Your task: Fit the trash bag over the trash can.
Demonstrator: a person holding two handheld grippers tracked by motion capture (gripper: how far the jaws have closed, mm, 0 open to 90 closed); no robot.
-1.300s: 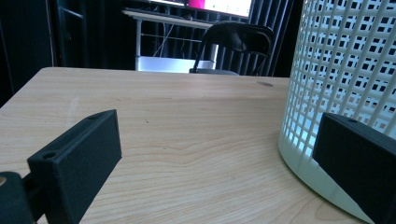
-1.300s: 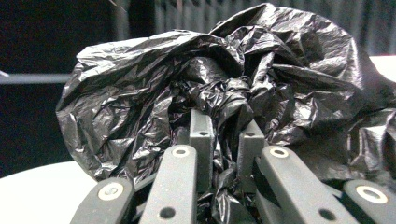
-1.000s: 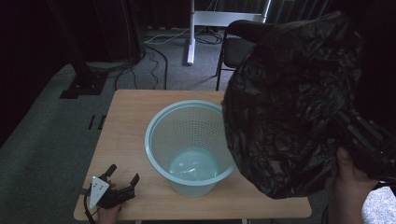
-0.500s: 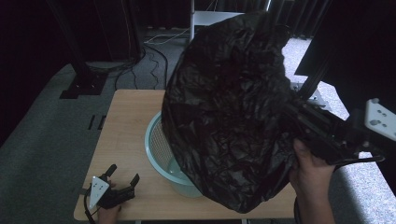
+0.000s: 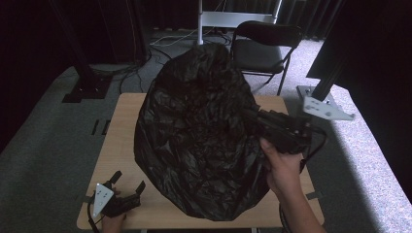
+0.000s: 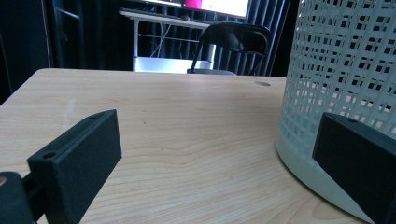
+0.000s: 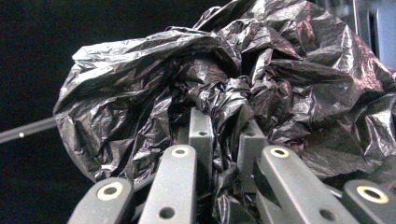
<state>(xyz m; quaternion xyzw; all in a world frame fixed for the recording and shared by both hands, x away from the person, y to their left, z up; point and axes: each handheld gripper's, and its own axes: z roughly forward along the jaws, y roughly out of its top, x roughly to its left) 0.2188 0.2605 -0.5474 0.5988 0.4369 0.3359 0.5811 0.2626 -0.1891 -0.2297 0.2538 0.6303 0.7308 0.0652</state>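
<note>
Black bag held over table as basket waits beneath

A billowing, crinkled black plastic bin bag [image 5: 199, 141] hangs over the wooden table [image 5: 124, 111], a fold pinched tight in the right gripper [image 7: 224, 140], likely to line the pale latticed plastic basket [image 6: 345, 60]. The left gripper [image 5: 127, 188] rests wide open and empty just beside that basket. No readable writing.

A rectangular table of pale wood-grain laminate [image 5: 124, 126] is standing on grey carpet [image 5: 43, 160]. A pale mint plastic basket with latticed walls [image 6: 345, 70] is sitting directly on the tabletop, its solid base touching the wood. The left gripper [image 5: 127, 188], black with a grey three-cornered plate on top, is resting at the table's near left corner, its jaws standing apart and pointing across the bare wood towards the basket.
</note>
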